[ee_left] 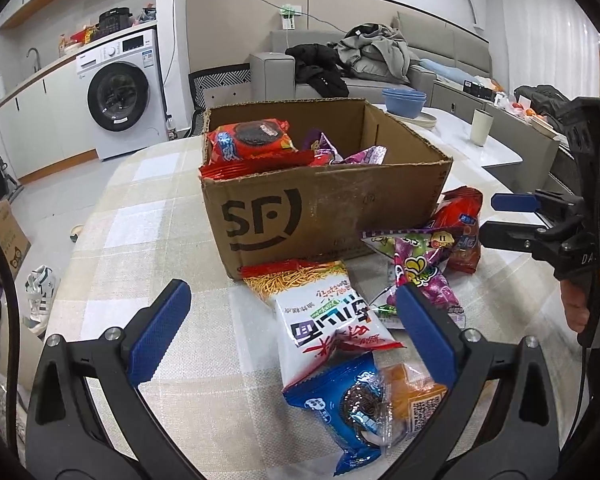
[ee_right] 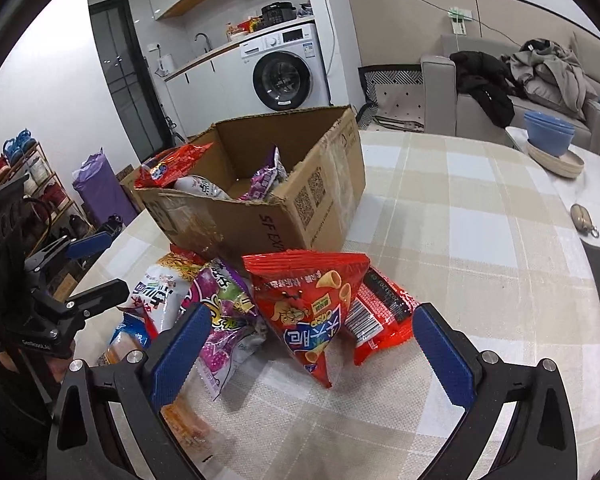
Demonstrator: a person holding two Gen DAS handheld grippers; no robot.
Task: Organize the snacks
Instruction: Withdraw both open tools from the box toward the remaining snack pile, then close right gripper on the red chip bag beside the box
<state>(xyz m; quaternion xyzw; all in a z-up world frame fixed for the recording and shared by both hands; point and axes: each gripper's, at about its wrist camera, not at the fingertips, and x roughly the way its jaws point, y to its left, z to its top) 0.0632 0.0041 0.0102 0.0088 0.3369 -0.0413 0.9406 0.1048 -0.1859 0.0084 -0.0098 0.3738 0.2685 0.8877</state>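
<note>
An open cardboard box (ee_left: 324, 208) (ee_right: 284, 216) stands on the checked tablecloth and holds several snack packs, a red cookie pack (ee_left: 252, 140) among them. In front of it lies a pile: a white noodle-snack bag (ee_left: 324, 312) (ee_right: 156, 300), a blue cookie pack (ee_left: 348, 404), an orange pack (ee_left: 416, 400), a purple bag (ee_left: 424, 276) (ee_right: 224, 320), a red cone-snack bag (ee_right: 312, 308) and a red flat pack (ee_right: 380, 316). My left gripper (ee_left: 296, 332) is open over the white bag and blue pack. My right gripper (ee_right: 312, 352) (ee_left: 500, 216) is open around the red cone-snack bag.
The round table's checked cloth (ee_right: 460, 216) extends to the right of the box. A white side table (ee_left: 472, 144) bears blue bowls (ee_left: 404, 100) and a cup (ee_left: 482, 126). A sofa with clothes (ee_left: 364, 60), a washing machine (ee_left: 120, 96) and a shoe rack (ee_right: 16, 176) stand beyond.
</note>
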